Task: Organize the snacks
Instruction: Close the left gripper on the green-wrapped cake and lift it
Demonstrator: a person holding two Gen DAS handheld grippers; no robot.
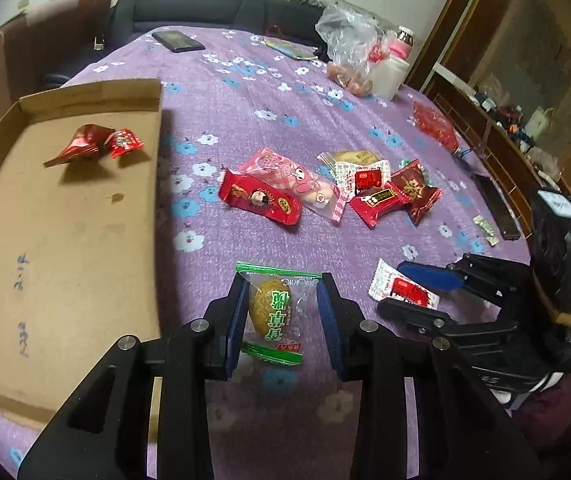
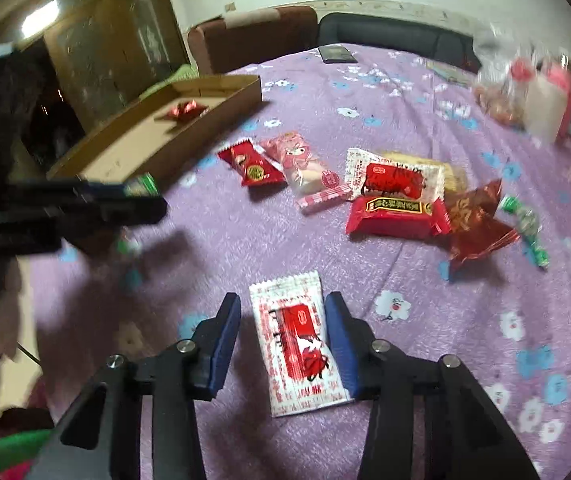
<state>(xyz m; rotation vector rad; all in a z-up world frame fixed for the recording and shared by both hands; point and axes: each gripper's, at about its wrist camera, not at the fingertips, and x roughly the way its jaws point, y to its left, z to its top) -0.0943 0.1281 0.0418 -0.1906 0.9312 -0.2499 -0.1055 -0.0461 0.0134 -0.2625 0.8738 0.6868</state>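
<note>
My left gripper (image 1: 283, 280) is shut on a green-and-clear wrapped snack (image 1: 273, 312), held just above the purple cloth with its shadow beneath. To its left sits a shallow cardboard tray (image 1: 65, 240) with two red foil snacks (image 1: 81, 144) at its far end. My right gripper (image 2: 283, 300) stands open around a white-and-red packet (image 2: 301, 344) lying flat on the cloth; the left pad is clear of it. In the left wrist view the right gripper (image 1: 391, 286) straddles that packet (image 1: 405, 292). A pile of red, pink and white snacks (image 1: 325, 188) lies mid-table.
At the table's far side are a phone (image 1: 177, 41), a clear plastic bag (image 1: 349, 48), a white jar (image 1: 389, 76) and a red bag (image 1: 435, 126). A green twisted candy (image 2: 525, 224) and a small sachet (image 1: 485, 230) lie right of the pile. Chairs stand behind.
</note>
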